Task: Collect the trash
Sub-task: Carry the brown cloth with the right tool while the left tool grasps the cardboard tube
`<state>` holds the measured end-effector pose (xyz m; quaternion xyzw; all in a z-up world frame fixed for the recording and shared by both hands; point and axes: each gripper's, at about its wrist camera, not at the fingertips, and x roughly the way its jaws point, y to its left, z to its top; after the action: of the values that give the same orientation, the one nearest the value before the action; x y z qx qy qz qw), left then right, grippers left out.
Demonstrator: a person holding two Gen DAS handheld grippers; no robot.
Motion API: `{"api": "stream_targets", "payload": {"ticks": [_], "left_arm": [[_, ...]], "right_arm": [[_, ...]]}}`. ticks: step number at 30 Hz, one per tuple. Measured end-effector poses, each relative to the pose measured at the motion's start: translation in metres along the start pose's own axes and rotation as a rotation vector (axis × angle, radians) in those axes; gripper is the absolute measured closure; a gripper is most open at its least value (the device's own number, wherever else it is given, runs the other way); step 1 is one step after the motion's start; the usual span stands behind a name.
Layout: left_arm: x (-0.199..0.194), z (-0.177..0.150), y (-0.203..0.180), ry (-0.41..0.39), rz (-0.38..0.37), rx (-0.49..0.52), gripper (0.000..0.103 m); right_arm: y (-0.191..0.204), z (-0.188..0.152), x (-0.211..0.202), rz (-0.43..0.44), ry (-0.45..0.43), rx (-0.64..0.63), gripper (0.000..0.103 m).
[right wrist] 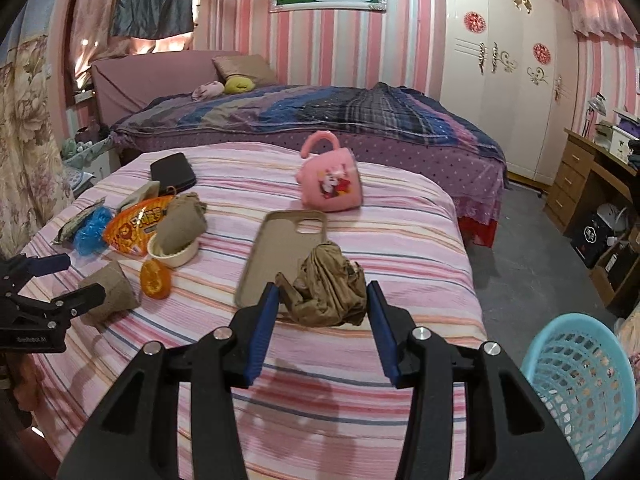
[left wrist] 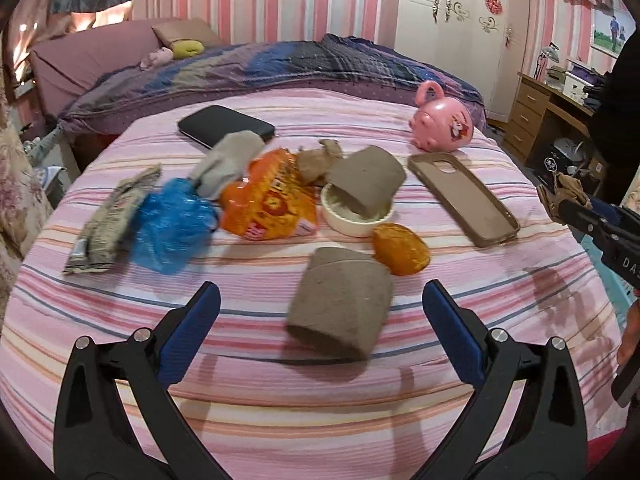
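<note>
Left wrist: left gripper [left wrist: 320, 322] spread wide, cardboard tube [left wrist: 340, 304] on striped bedspread [left wrist: 240, 400] between pads, unpinched; close squarely across tube

Right wrist: right gripper [right wrist: 322, 302] pinching crumpled brown wrapper [right wrist: 326, 290]; carry over blue basket [right wrist: 584, 380] before release

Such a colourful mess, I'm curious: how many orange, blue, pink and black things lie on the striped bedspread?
Orange: 2, the snack bag and the orange peel
Blue: 1, the crumpled plastic
Pink: 1, the cartoon mug
Black: 1, the flat device
Total: 5
</note>
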<state>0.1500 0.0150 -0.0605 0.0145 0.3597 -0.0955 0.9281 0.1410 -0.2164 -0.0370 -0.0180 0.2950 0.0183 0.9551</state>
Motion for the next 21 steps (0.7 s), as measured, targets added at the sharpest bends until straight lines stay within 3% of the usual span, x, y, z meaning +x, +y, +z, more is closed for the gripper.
{"api": "stream_targets", "payload": {"ticks": [4, 7, 9, 14, 21], "left_arm": [[0.011, -0.001, -0.008, 0.021, 0.001, 0.011, 0.007], [0.013, -0.001, -0.011, 0.035, -0.021, 0.021, 0.02], [0.014, -0.002, -0.015, 0.044, -0.017, 0.039, 0.035], [0.012, -0.002, -0.024, 0.035, 0.038, 0.087, 0.051], [0.006, -0.002, -0.026, 0.026, 0.054, 0.1, 0.055]], "right_arm": [[-0.004, -0.001, 0.001, 0.0, 0.003, 0.004, 0.058], [-0.005, -0.001, 0.002, 0.001, -0.002, 0.005, 0.058], [-0.006, -0.001, 0.002, 0.003, -0.003, 0.007, 0.058], [-0.005, -0.001, 0.005, 0.006, 0.003, 0.001, 0.058], [-0.005, -0.003, -0.002, -0.003, -0.014, -0.01, 0.058]]}}
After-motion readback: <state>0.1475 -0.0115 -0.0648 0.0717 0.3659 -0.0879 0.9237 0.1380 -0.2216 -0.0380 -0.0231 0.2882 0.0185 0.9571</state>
